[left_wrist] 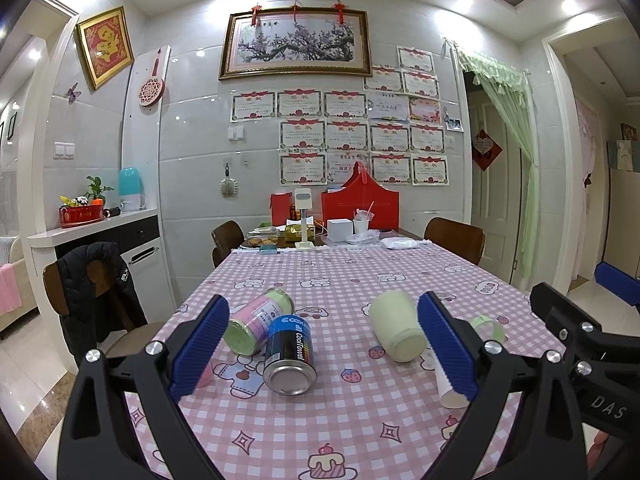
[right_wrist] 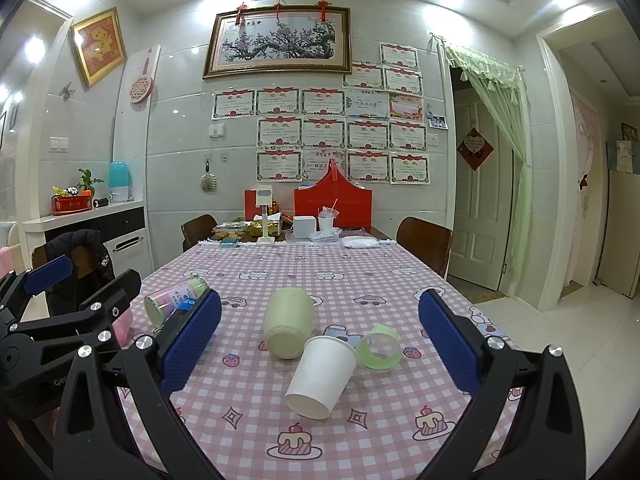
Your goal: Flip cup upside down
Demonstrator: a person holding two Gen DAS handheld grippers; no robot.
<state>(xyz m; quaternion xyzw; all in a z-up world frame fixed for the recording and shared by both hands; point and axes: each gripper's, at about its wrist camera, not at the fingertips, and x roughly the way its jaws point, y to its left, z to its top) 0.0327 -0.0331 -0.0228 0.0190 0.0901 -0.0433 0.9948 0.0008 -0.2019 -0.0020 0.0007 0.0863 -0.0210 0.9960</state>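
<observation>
At the bottom of the frame both grippers, left (left_wrist: 322,344) and right (right_wrist: 320,346), stand wide apart and hold nothing. In the right view's lower centre, the white paper cup (right_wrist: 322,376) lies on its side on the checked tablecloth (right_wrist: 360,280). Just behind it lie a pale green cup (right_wrist: 289,328) and a small clear green cup (right_wrist: 380,346).

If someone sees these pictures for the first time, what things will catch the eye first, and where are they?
The pink checked tablecloth with cartoon prints fills the middle, and several containers lie tipped on it: a white paper cup nearest the right tongs, a pale green cup behind it, and a blue can between the open left tongs. On the far wall hangs a large framed blossom painting above rows of certificates.
</observation>
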